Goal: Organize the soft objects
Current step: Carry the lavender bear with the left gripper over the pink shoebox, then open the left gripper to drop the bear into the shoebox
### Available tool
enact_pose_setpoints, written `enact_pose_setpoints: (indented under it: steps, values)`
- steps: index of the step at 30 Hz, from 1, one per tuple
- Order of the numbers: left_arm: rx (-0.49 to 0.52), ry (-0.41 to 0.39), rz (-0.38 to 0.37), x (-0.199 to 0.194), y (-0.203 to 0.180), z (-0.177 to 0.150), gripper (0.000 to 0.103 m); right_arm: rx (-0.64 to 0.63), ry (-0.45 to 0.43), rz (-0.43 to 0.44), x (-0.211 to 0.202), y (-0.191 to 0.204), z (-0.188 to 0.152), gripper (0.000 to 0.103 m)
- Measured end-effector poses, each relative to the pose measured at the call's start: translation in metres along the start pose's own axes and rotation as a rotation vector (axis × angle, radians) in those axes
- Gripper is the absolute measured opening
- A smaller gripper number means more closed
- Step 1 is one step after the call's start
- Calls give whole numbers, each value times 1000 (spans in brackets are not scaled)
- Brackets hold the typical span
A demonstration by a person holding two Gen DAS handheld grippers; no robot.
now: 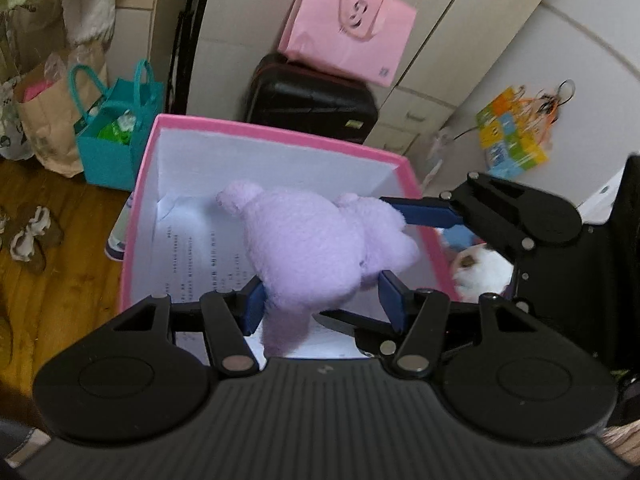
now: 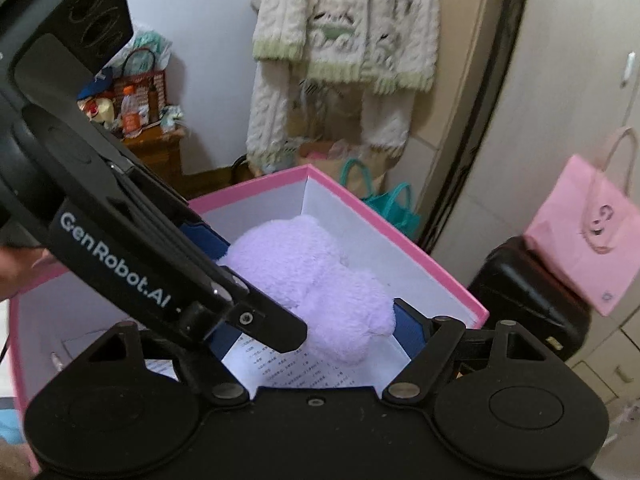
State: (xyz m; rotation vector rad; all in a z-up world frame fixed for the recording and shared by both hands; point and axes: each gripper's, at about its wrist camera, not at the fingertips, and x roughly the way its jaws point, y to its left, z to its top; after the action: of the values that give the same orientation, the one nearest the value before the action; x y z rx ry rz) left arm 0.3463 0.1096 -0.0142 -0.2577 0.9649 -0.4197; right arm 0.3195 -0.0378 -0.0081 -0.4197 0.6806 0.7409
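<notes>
The purple plush toy [image 1: 316,248] hangs over the open pink-rimmed box [image 1: 280,132], whose white interior holds only a printed sheet [image 1: 200,256] on its floor, leaving room all around the toy. The left hand-held gripper [image 1: 324,300] clamps the toy's lower body between its blue pads. The right hand-held gripper [image 2: 320,320] grips the toy's other end, one blue pad pressed into the fur. Only the left wrist view shows a white plush [image 1: 480,272] beyond the box's right wall; only the right shows a hanging knit cardigan [image 2: 344,40].
</notes>
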Motion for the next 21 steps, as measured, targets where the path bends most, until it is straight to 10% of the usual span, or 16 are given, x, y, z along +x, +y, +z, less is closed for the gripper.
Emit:
enact_pose_setpoints:
  steps: [15, 21]
  values:
    - [-19, 13, 86, 30, 14, 12, 58, -71, 142, -15, 53, -13, 5, 69]
    - [165, -45, 172, 14, -9, 2, 60, -96, 171, -58, 48, -7, -4, 66]
